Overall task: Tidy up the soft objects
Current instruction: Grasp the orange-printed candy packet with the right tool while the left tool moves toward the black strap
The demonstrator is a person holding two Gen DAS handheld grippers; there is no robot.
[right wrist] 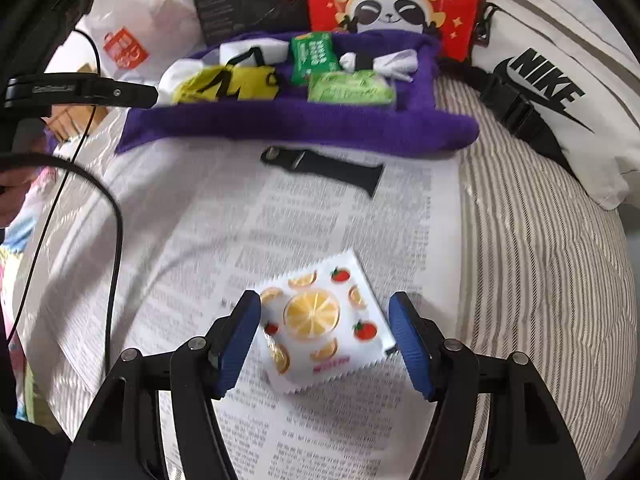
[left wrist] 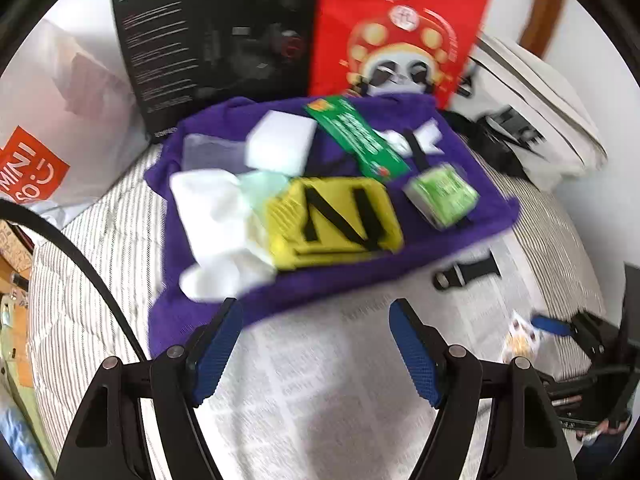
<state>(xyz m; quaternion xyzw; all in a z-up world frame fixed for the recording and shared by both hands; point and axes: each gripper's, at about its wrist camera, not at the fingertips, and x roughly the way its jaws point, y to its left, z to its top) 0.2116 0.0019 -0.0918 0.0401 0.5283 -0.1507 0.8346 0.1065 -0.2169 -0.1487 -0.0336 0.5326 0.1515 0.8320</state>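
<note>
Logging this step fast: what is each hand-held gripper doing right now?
Left hand-held gripper: open, holding nothing, over the newspaper.
Right hand-held gripper: open, straddling the fruit-print packet, not gripping it.

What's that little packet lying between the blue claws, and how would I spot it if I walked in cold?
Find the newspaper spread over the striped bedding, in front of the purple cloth. Near its front edge, between the right gripper's open blue fingers, lies a white sachet. Its zigzag edges and printed lemon slices and strawberries set it apart from the plain black strap farther back.
</note>
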